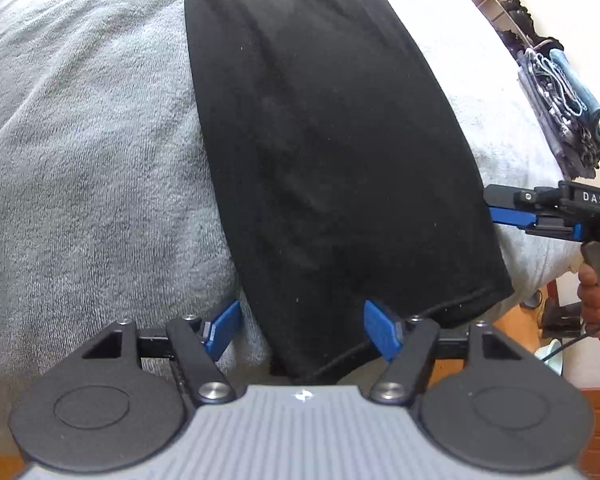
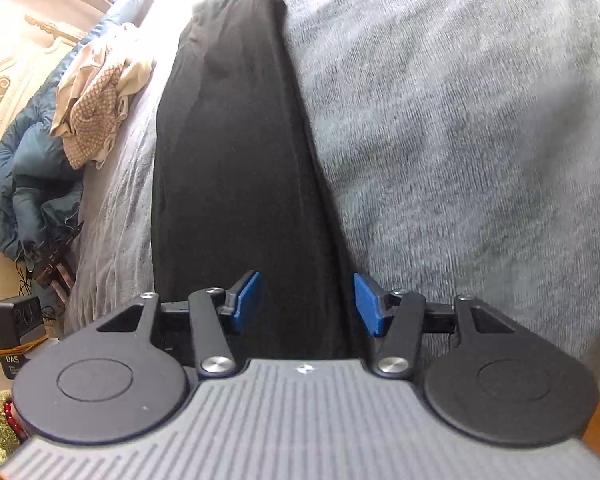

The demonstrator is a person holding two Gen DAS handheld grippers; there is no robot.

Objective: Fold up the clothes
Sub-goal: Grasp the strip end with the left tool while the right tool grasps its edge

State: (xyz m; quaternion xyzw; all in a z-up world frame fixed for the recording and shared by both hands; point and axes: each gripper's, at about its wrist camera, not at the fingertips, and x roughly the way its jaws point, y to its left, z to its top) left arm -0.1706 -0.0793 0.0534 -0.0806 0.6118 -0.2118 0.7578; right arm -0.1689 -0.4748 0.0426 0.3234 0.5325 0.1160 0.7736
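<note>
We saw our left gripper with jaws apart over the near hem of the black garment, which lay folded lengthwise down the grey blanket. Our right gripper stood likewise unclamped at the garment's right edge, pads clear of the cloth

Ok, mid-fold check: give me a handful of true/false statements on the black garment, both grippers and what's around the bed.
1. The black garment lies in a long narrow strip on the grey blanket. True.
2. The left gripper is clamped on the hem. False: its jaws stand open on either side of the hem end.
3. The right gripper has open jaws. True.
4. The garment is white. False: it is black.
5. A pile of folded clothes sits at the bed's edge. True.
</note>
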